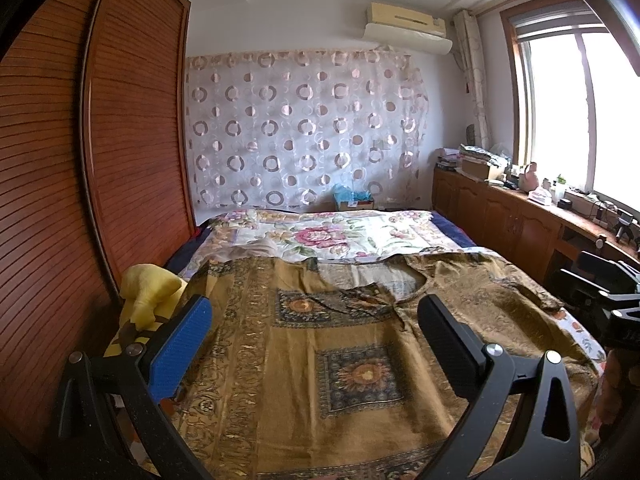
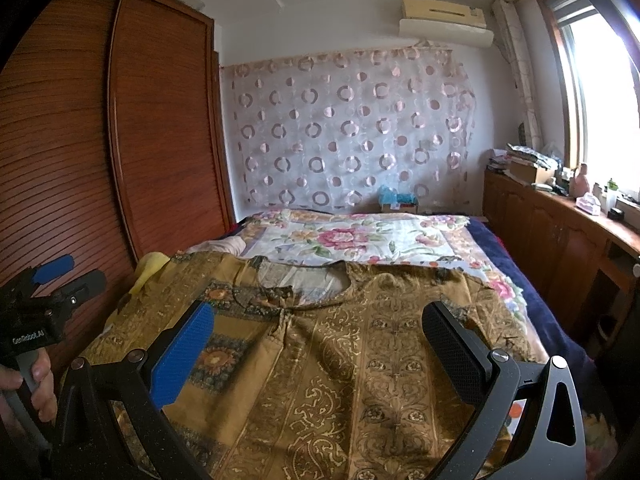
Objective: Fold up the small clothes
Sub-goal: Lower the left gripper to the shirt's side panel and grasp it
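Mustard-brown patterned blouse point(image 1: 352, 360) lies spread flat, front up, on the near half of the bed point(image 1: 460, 236). Neckline point(image 2: 304, 284) faces the far wall; one side of the collar is turned back at the placket. Sleeves reach out to both sides. No fold made in it as far as either view shows: body, hem and both sleeves all lie open. Some wrinkling near the neck and along the right sleeve point(image 2: 472, 292).

Left gripper point(image 1: 316, 320) hangs above the garment's left-of-centre, jaws spread wide, nothing between them. Right gripper point(image 2: 320, 328) hangs above the chest and right side, jaws likewise spread and empty. Neither touches cloth, by the look of it. A hand point(image 2: 38, 376) on the left gripper's handle shows at the edge of the right wrist view.

Judgement: the task stands at its very start. Laid out, yes; folded, not at all. Left to do: sleeves in, sides over, then hem toward collar.

Around it: floral bedspread point(image 1: 320, 236) beyond the collar, a yellow plush toy point(image 1: 148, 292) at the garment's left edge by the wardrobe point(image 1: 132, 120), cluttered cabinet point(image 1: 520, 216) under the window.
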Demonstrator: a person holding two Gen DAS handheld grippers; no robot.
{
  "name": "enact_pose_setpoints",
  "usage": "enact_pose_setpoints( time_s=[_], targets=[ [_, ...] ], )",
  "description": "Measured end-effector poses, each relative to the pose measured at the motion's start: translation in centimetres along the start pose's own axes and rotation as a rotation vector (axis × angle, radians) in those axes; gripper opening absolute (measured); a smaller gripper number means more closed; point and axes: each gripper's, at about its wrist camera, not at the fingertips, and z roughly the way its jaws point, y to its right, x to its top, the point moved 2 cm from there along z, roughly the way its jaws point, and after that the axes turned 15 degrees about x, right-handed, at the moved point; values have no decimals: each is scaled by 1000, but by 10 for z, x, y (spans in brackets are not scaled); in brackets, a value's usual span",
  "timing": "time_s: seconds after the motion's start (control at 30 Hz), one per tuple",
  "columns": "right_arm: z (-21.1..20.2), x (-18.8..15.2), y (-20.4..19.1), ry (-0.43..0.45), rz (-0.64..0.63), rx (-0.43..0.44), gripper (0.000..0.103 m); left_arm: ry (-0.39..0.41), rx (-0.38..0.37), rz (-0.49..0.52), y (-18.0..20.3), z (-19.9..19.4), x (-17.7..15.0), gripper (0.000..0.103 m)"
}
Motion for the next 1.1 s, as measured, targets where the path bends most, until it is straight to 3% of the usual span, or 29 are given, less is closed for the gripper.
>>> enact_pose_setpoints(
  time_s=[0.17, 0.67, 0.93, 1.1],
  targets=[
    [9, -3, 0, -22, -5, 25, 103, -29, 24, 9, -18, 11, 1, 103],
    [55, -13, 6, -178, -25, 86, 103, -151, 55, 47, -40, 61, -47, 103],
    [75, -11, 8, -247, -26, 116, 103, -249, 82, 68, -85, 96, -68, 103],
    [72, -11, 8, -259, -23, 130, 103, -300, 79, 84, -103, 116, -72, 89]
  ],
)
